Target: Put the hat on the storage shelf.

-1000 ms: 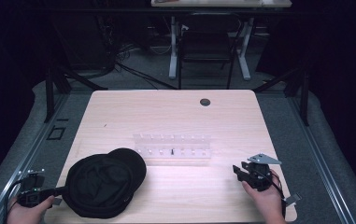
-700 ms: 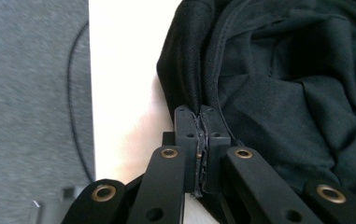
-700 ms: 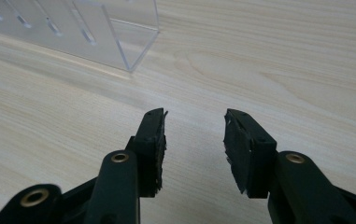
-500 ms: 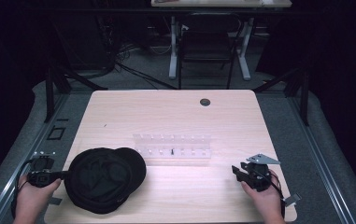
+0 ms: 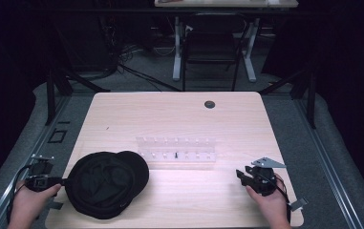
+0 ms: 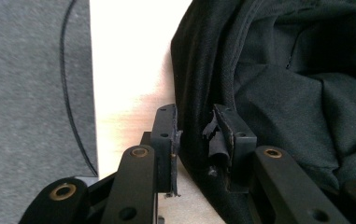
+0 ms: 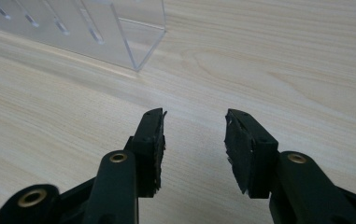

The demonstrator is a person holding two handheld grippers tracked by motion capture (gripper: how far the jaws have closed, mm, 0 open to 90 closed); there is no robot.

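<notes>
A black cap (image 5: 105,183) lies crown down, its inside up, at the table's front left. My left gripper (image 5: 63,181) is at the cap's left rim, off the table's left edge. In the left gripper view, the left gripper (image 6: 194,133) is open, with its jaws on either side of the cap's (image 6: 297,93) stitched rim and a gap left between them. My right gripper (image 5: 241,174) rests near the front right of the table, pointing left. Seen in the right gripper view, the right gripper (image 7: 194,140) is open over bare wood with nothing between its jaws.
A clear acrylic rack (image 5: 176,152) with slots stands mid-table, and its corner (image 7: 133,42) lies just ahead of the right jaws. A small dark piece (image 5: 176,155) sits in it. A round cable hole (image 5: 209,104) is at the far side of the wooden table (image 5: 170,117). Grey floor (image 6: 31,93) borders the left edge.
My left hand has moved up and right from the front left corner, bringing its jaws onto the cap's left rim. The right gripper has barely moved.
</notes>
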